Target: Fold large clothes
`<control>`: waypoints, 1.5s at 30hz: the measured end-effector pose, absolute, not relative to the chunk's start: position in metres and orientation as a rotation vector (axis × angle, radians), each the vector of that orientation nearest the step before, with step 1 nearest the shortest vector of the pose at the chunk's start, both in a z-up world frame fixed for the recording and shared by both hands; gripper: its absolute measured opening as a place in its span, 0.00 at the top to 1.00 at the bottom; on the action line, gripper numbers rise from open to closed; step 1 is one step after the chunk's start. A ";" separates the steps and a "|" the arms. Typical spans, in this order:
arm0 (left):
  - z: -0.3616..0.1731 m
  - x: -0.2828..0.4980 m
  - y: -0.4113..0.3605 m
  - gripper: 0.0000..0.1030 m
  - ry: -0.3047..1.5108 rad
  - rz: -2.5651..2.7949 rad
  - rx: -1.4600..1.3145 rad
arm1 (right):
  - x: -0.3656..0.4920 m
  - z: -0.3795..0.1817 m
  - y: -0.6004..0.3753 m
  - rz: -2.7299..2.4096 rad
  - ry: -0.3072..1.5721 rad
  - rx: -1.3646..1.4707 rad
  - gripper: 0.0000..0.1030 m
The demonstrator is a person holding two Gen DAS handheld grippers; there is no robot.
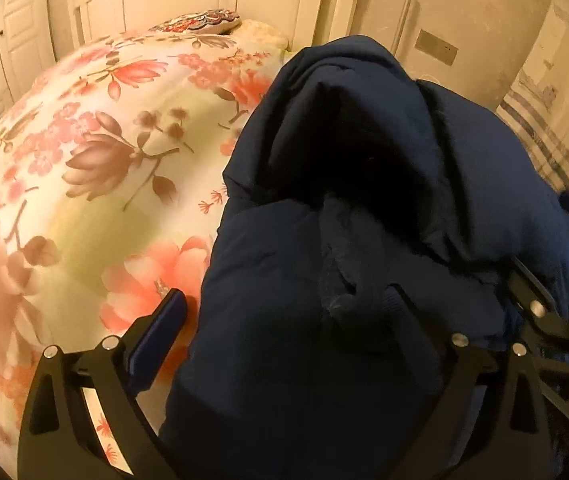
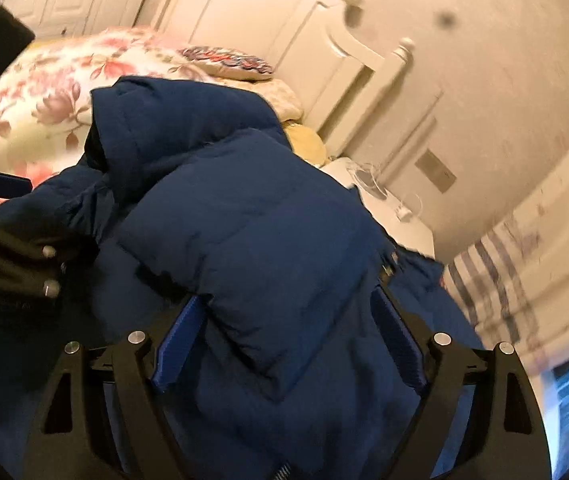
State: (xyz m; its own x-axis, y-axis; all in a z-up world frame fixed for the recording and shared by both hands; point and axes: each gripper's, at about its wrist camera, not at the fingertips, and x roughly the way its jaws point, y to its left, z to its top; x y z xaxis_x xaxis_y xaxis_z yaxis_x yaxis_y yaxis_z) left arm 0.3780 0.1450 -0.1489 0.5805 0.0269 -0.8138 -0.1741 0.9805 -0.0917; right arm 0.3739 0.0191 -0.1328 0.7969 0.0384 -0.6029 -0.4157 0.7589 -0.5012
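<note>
A bulky navy puffer jacket (image 1: 364, 220) lies bunched on a floral bedspread (image 1: 84, 160), its hood turned toward the headboard. My left gripper (image 1: 296, 320) stands wide open around the jacket's near edge; its left blue pad (image 1: 156, 340) rests on the bedspread and its right finger is hidden in the fabric. In the right wrist view the jacket (image 2: 244, 220) fills the middle. My right gripper (image 2: 288, 336) is open with a thick padded fold between its blue pads (image 2: 180, 344). The left gripper's frame (image 2: 12, 256) shows at the left edge.
A white headboard (image 2: 284, 32) and a patterned pillow (image 2: 228, 60) stand at the far end of the bed. A white nightstand (image 2: 396, 216) with cables is to the right of the bed. Striped fabric (image 2: 492, 272) hangs at the right. White wardrobe doors (image 1: 12, 40) are at the left.
</note>
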 end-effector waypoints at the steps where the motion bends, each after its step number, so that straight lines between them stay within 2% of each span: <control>1: -0.149 0.376 0.144 0.05 0.941 0.120 -0.158 | 0.377 -0.134 0.021 0.284 0.615 -0.681 0.30; 4: -0.148 0.375 0.142 0.04 0.935 0.126 -0.134 | 0.377 -0.116 0.000 0.355 0.635 -0.511 0.67; 6: -0.148 0.375 0.143 0.04 0.936 0.125 -0.139 | 0.371 -0.092 -0.034 0.378 0.606 -0.291 0.76; 8: -0.149 0.375 0.145 0.03 0.940 0.120 -0.152 | 0.365 -0.070 -0.100 0.389 0.583 0.067 0.77; 10: -0.149 0.375 0.147 0.02 0.942 0.115 -0.163 | 0.355 -0.069 -0.167 0.377 0.554 0.403 0.77; 12: -0.150 0.375 0.149 0.02 0.944 0.111 -0.171 | 0.346 -0.093 -0.228 0.306 0.574 0.667 0.77; 17: -0.150 0.377 0.151 0.02 0.946 0.111 -0.170 | 0.339 -0.139 -0.263 0.177 0.803 0.653 0.75; 18: -0.150 0.377 0.152 0.02 0.945 0.110 -0.171 | 0.336 -0.145 -0.264 0.183 0.815 0.659 0.72; 20: -0.150 0.377 0.152 0.02 0.945 0.111 -0.170 | 0.332 -0.145 -0.262 0.194 0.800 0.645 0.57; 22: -0.150 0.377 0.152 0.02 0.945 0.110 -0.171 | 0.330 -0.138 -0.256 0.213 0.771 0.637 0.28; 23: -0.150 0.377 0.152 0.02 0.945 0.109 -0.171 | 0.328 -0.132 -0.253 0.200 0.741 0.612 0.25; 26: -0.150 0.377 0.152 0.02 0.945 0.109 -0.171 | 0.330 -0.120 -0.254 0.160 0.697 0.570 0.25; 32: -0.150 0.377 0.152 0.02 0.944 0.109 -0.171 | 0.360 -0.139 -0.268 0.075 0.780 0.720 0.25; 35: -0.150 0.377 0.152 0.02 0.944 0.109 -0.171 | 0.358 -0.141 -0.270 0.026 0.761 0.769 0.26; 39: -0.150 0.377 0.153 0.02 0.944 0.108 -0.172 | 0.345 -0.122 -0.268 -0.066 0.637 0.638 0.26; 44: -0.150 0.377 0.153 0.02 0.943 0.107 -0.174 | 0.373 -0.145 -0.281 0.007 0.746 0.616 0.25; 45: -0.150 0.377 0.154 0.02 0.943 0.107 -0.174 | 0.377 -0.147 -0.278 0.029 0.748 0.575 0.29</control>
State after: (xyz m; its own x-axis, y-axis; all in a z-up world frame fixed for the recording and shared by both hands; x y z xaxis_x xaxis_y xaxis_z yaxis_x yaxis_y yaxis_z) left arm 0.3768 0.1536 -0.1499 0.5833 0.0155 -0.8121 -0.1672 0.9807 -0.1014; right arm 0.3766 -0.2784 -0.1470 0.7400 0.2240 -0.6342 0.1750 0.8463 0.5032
